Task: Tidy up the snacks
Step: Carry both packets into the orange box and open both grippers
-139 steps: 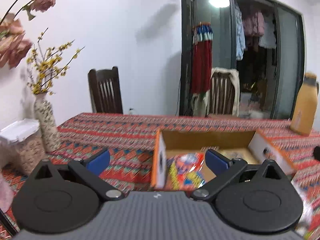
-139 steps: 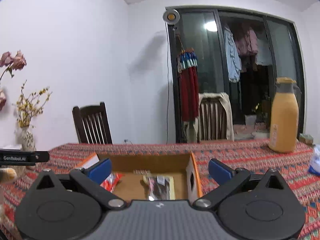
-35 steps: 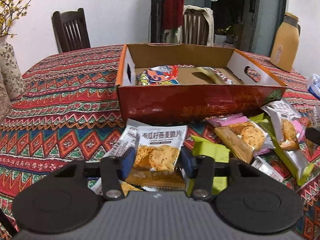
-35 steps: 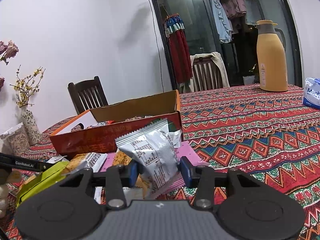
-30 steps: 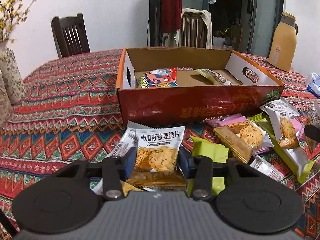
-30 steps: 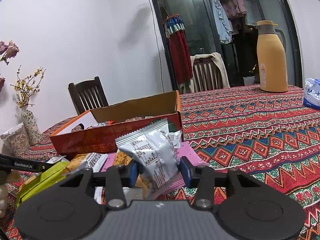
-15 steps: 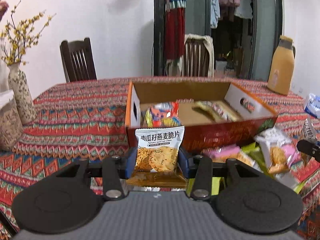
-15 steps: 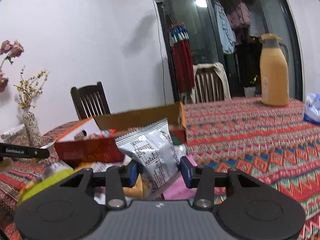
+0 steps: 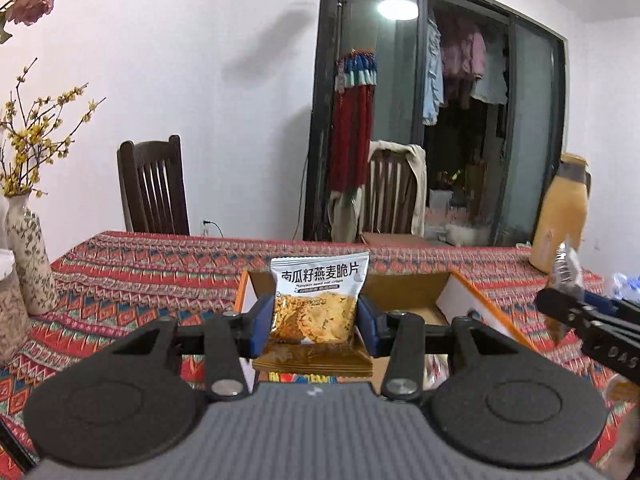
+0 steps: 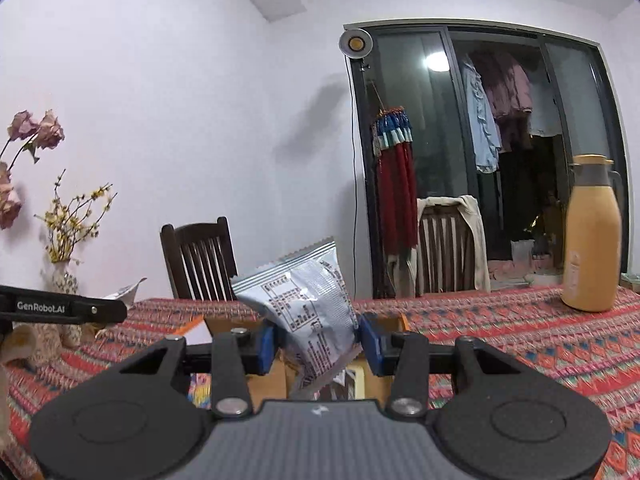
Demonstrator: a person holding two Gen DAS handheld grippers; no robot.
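My left gripper is shut on an orange-and-white oat crisp packet, held upright above the near side of the open cardboard box. Its blue pads press the packet's two sides. My right gripper is shut on a silver snack packet that tilts to the left, also raised over the cardboard box. In the left wrist view the right gripper comes in from the right edge with its packet. A colourful snack packet lies in the box below.
A patterned red tablecloth covers the table. A vase with yellow flowers stands at the left, an orange thermos jug at the far right. Two dark chairs stand behind the table.
Both grippers have risen with their packets from the pile in front of the box to above the box. The loose snacks on the cloth have dropped out of view.
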